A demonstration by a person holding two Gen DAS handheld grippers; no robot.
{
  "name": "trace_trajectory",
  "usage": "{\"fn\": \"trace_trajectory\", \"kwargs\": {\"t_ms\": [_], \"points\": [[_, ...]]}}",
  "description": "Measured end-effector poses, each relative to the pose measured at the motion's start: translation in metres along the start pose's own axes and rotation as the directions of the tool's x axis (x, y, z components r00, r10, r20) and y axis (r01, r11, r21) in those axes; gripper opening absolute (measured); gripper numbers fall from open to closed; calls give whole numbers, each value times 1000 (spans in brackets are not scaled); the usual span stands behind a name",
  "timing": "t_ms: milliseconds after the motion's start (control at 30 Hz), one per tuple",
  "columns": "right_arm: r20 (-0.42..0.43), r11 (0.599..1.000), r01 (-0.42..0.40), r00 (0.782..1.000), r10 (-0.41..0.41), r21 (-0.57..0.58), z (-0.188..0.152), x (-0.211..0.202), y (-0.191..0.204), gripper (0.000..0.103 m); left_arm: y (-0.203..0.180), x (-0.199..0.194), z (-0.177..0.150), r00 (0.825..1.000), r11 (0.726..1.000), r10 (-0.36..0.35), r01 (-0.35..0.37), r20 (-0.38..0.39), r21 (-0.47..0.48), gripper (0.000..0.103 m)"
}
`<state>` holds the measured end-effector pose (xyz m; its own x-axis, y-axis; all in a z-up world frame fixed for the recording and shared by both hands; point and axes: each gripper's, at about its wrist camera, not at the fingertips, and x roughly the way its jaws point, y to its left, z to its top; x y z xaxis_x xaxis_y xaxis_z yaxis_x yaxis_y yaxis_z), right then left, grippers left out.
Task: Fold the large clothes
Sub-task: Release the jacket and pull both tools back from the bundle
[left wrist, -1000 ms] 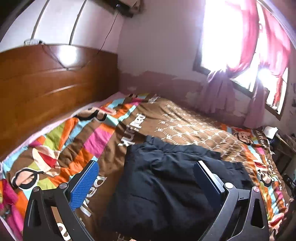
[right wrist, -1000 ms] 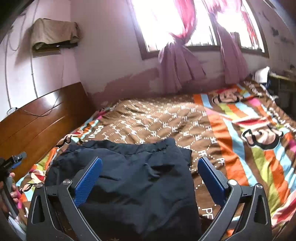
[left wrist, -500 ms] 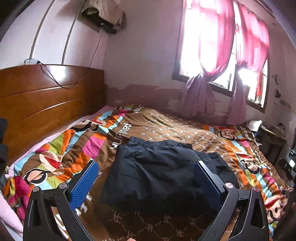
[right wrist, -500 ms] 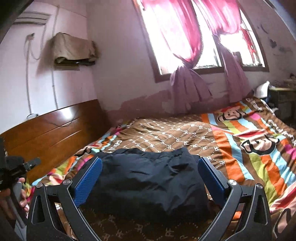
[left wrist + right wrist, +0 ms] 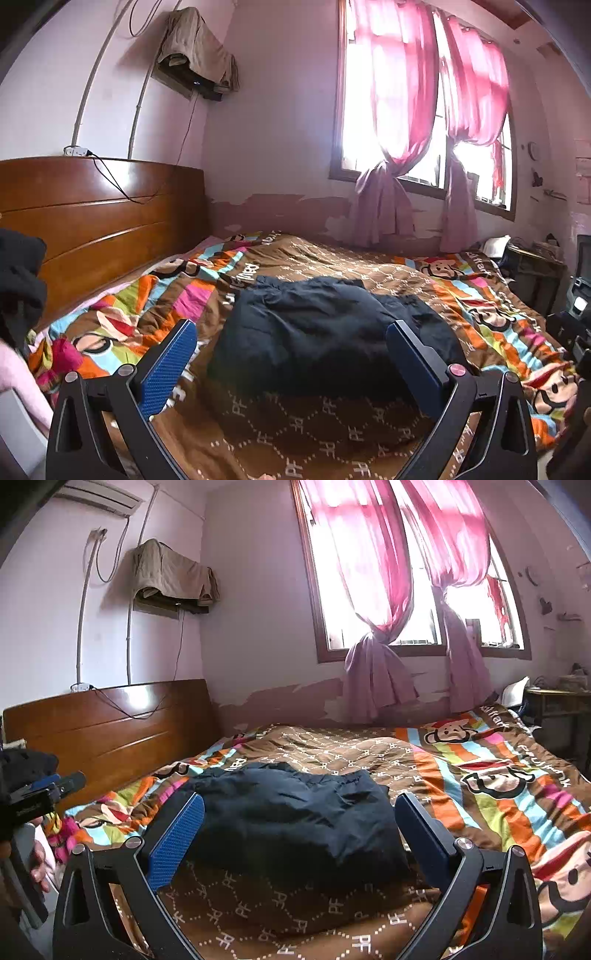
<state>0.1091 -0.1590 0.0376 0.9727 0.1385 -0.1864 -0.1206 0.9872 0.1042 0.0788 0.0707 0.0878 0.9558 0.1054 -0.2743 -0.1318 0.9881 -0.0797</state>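
A dark navy garment (image 5: 317, 332) lies folded in a compact bundle on the patterned bedspread (image 5: 295, 435); it also shows in the right wrist view (image 5: 295, 816). My left gripper (image 5: 291, 363) is open and empty, held back from the garment's near edge. My right gripper (image 5: 299, 836) is open and empty, also short of the garment. The left gripper's tip (image 5: 48, 782) shows at the left edge of the right wrist view.
A wooden headboard (image 5: 96, 221) stands at the left. A window with pink curtains (image 5: 424, 110) is behind the bed. A dark piece of clothing (image 5: 18, 277) sits at the far left. A cluttered side table (image 5: 535, 266) is at the right.
Both grippers have pulled back and up from the garment, which now lies farther away. The garment has not moved.
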Motion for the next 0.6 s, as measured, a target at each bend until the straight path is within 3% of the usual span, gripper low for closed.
{"fn": "trace_trajectory", "kwargs": {"t_ms": [333, 600], "points": [[50, 999, 49, 998, -48, -19, -29, -42, 12, 102, -6, -22, -39, 999, 999, -39, 39, 6, 12, 103], [-1, 998, 48, 999, -48, -41, -55, -42, 20, 102, -7, -34, -60, 998, 998, 58, -59, 39, 33, 103]]}}
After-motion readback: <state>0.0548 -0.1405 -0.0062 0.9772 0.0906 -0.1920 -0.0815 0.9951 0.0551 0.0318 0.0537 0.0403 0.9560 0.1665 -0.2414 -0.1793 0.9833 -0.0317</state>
